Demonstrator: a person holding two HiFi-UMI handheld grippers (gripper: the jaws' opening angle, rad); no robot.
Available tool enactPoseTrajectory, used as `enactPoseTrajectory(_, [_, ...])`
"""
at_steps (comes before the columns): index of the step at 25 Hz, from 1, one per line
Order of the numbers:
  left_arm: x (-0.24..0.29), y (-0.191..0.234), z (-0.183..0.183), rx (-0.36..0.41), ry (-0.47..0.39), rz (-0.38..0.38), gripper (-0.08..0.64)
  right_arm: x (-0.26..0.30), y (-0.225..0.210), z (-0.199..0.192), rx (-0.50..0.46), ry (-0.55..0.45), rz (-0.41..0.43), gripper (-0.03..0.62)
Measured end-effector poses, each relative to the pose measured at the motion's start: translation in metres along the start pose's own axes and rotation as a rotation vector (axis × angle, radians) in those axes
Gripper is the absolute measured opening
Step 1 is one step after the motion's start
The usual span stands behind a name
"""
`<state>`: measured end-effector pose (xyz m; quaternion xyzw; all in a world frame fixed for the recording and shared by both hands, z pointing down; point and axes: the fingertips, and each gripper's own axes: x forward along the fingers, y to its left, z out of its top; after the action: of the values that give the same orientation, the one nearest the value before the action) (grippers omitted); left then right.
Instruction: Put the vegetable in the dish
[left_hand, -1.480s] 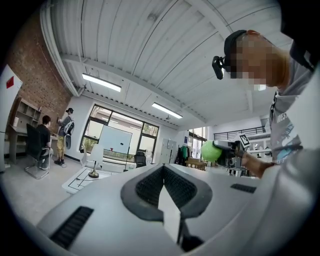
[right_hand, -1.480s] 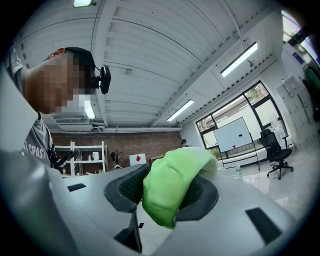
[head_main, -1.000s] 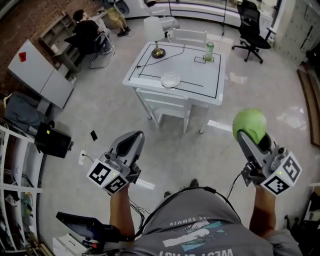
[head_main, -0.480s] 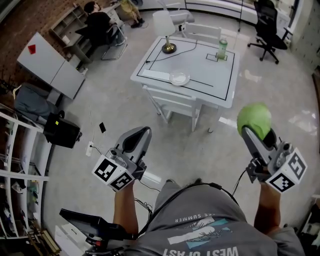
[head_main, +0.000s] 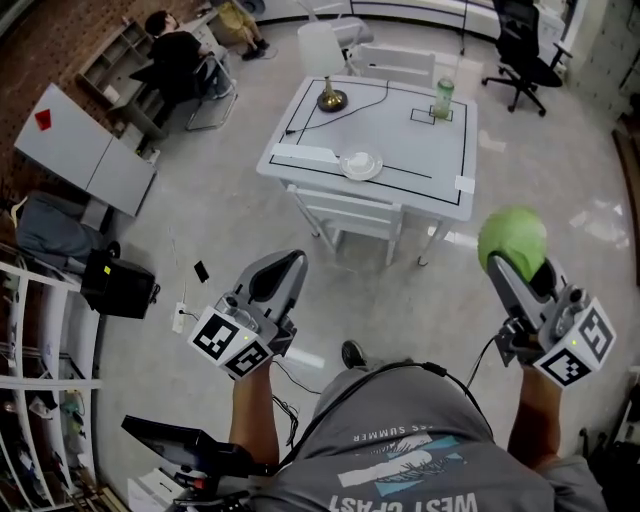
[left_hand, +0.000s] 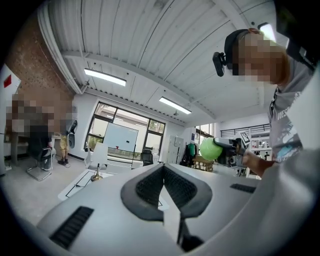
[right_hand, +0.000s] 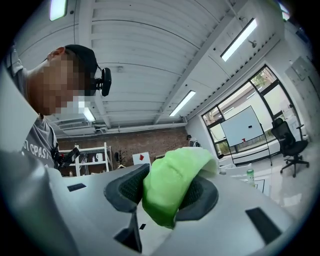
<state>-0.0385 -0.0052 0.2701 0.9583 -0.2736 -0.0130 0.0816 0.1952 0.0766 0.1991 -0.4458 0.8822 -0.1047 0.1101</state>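
Observation:
My right gripper (head_main: 512, 266) is shut on a round, light green vegetable (head_main: 512, 238), held up over the floor at the right. In the right gripper view the vegetable (right_hand: 172, 186) fills the gap between the dark pads (right_hand: 131, 189). My left gripper (head_main: 280, 270) hangs at the left with its jaws together and nothing in them. Its own view shows the closed gripper (left_hand: 163, 170) and, beyond it, the vegetable (left_hand: 210, 148). The pale dish (head_main: 361, 164) sits near the front edge of a white table (head_main: 410, 140), well ahead of both grippers.
On the table stand a green bottle (head_main: 443, 98) and a brass lamp base (head_main: 331, 98) with a cable. Past it stand a white chair (head_main: 325, 42) and a black office chair (head_main: 528, 52). A person sits at a desk (head_main: 168, 62). A black bag (head_main: 120, 286) and shelving are at left.
The view has drifted, so the table sits a little differently in it. Both grippers keep their pose, and the vegetable stays in the right one.

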Motion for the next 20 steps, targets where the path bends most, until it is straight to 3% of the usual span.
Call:
enactPoseTrajectory(13, [-0.012, 0.094, 0.014, -0.057, -0.017, -0.100, 0.007, 0.089, 0.016, 0.001, -0.036, 0.005, -0.115, 0.150])
enactPoseTrajectory(20, [0.007, 0.107, 0.012, -0.069, -0.029, -0.148, 0.006, 0.113, 0.016, 0.010, -0.110, 0.013, -0.123, 0.150])
